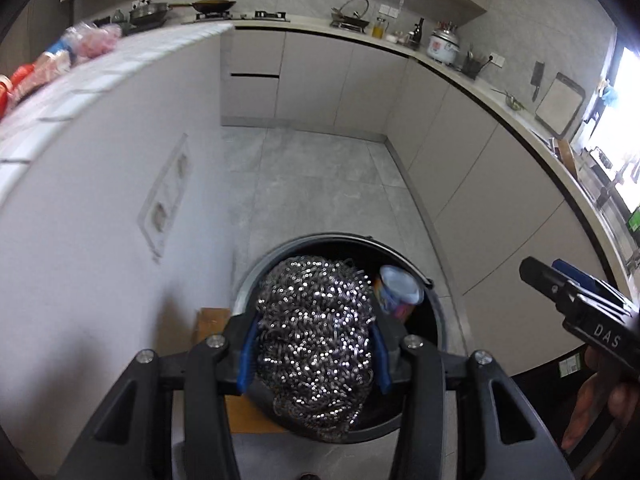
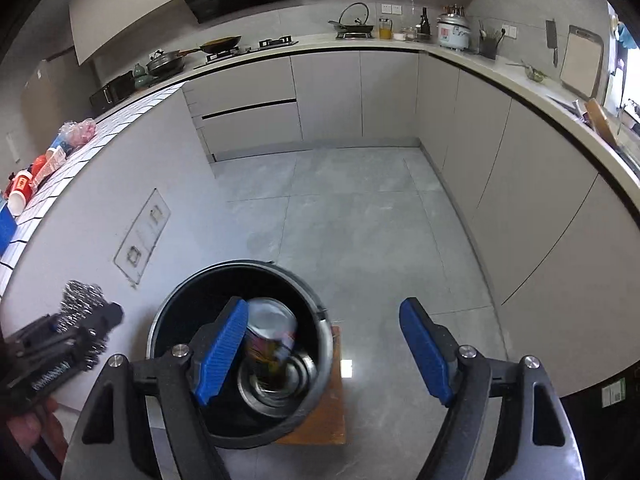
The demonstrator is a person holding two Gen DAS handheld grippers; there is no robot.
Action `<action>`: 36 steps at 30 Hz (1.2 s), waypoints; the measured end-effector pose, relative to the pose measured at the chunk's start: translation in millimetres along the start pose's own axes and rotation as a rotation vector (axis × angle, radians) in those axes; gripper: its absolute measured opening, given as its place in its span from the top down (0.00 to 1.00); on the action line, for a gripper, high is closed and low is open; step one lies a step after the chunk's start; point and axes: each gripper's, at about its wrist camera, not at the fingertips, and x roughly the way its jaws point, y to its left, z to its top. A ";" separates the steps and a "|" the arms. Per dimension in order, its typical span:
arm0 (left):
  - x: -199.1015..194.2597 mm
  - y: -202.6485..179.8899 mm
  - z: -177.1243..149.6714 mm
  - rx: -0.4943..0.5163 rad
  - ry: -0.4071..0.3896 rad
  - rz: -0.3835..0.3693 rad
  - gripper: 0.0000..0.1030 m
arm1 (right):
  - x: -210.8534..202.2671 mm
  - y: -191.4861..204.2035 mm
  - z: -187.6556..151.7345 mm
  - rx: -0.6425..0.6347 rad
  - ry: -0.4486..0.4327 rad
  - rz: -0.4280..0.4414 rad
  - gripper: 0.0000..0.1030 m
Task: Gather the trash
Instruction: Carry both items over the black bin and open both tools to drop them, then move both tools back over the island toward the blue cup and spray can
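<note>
A steel wool scourer [image 1: 316, 340] fills the left wrist view, and my left gripper [image 1: 314, 356] is shut on it with a blue pad on each side. It hangs over the mouth of a round dark trash bin [image 1: 332, 237]. A printed can [image 1: 400, 292] lies tilted inside the bin. In the right wrist view my right gripper [image 2: 324, 308] stands open above the bin [image 2: 168, 312] with nothing between its pads. The can [image 2: 268, 332] shows blurred in the bin, past the left pad. The left gripper [image 2: 92, 320] and the scourer [image 2: 78, 300] show at lower left.
The bin stands on a wooden board [image 2: 332, 412] on the grey tiled floor. A white island [image 2: 100, 200] rises at the left, with packets and cups [image 2: 52, 160] on its tiled top. Grey cabinets [image 2: 520, 200] curve around the back and right.
</note>
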 end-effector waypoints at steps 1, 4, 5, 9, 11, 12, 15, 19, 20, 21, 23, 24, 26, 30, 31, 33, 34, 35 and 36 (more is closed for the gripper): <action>4.5 -4.8 0.1 0.003 -0.007 0.001 0.47 | 0.9 -1.8 -0.8 -0.001 -0.003 -0.013 0.22; 19.1 -14.8 -1.5 -0.008 0.020 0.009 0.05 | 9.7 -13.7 -2.0 0.012 0.005 -0.033 0.22; 17.1 -16.9 -2.5 -0.006 0.006 0.009 0.05 | 11.3 -19.2 -2.2 0.023 0.004 -0.029 0.22; 7.7 -20.7 -0.4 0.017 0.004 0.038 0.05 | 8.1 -30.4 -3.2 0.041 0.001 -0.031 0.22; -0.7 -19.6 4.7 0.025 0.000 0.056 0.05 | 3.3 -31.0 1.4 0.046 0.006 -0.030 0.22; -6.7 -17.7 7.4 0.025 -0.006 0.062 0.05 | 1.4 -29.9 3.7 0.047 0.009 -0.027 0.22; -20.1 -15.2 16.4 0.021 -0.022 0.084 0.05 | -8.8 -21.8 15.1 0.045 -0.004 -0.012 0.22; -41.2 -7.2 28.0 0.012 -0.050 0.106 0.05 | -24.7 -3.1 30.5 0.023 -0.028 0.017 0.22; -46.6 -6.9 30.6 0.011 -0.058 0.109 0.05 | -29.4 2.4 34.5 0.015 -0.034 0.025 0.22; -49.4 -7.9 34.1 0.009 -0.066 0.112 0.05 | -31.8 7.1 37.1 0.010 -0.036 0.031 0.22; -60.9 -3.0 38.5 0.005 -0.085 0.125 0.05 | -40.0 17.6 43.7 -0.004 -0.045 0.044 0.22; -66.5 0.5 40.4 0.000 -0.095 0.130 0.05 | -42.7 22.7 46.4 -0.010 -0.049 0.049 0.22; -73.7 6.0 44.1 -0.010 -0.108 0.139 0.05 | -48.2 31.6 51.3 -0.024 -0.056 0.060 0.22; -92.0 29.7 47.0 -0.037 -0.141 0.174 0.05 | -57.6 53.3 61.9 -0.052 -0.073 0.086 0.22; -97.9 37.0 46.7 -0.046 -0.150 0.184 0.05 | -58.7 60.9 64.6 -0.061 -0.077 0.094 0.22; -110.1 55.4 47.7 -0.071 -0.171 0.211 0.05 | -59.7 75.0 69.2 -0.076 -0.081 0.117 0.22; -114.3 61.9 48.6 -0.082 -0.176 0.221 0.05 | -60.6 85.0 71.2 -0.088 -0.085 0.130 0.22; -121.5 74.0 48.6 -0.098 -0.188 0.236 0.05 | -61.1 95.0 72.9 -0.100 -0.088 0.138 0.22; -126.8 83.9 48.8 -0.109 -0.195 0.250 0.05 | -62.0 102.7 74.3 -0.108 -0.090 0.147 0.22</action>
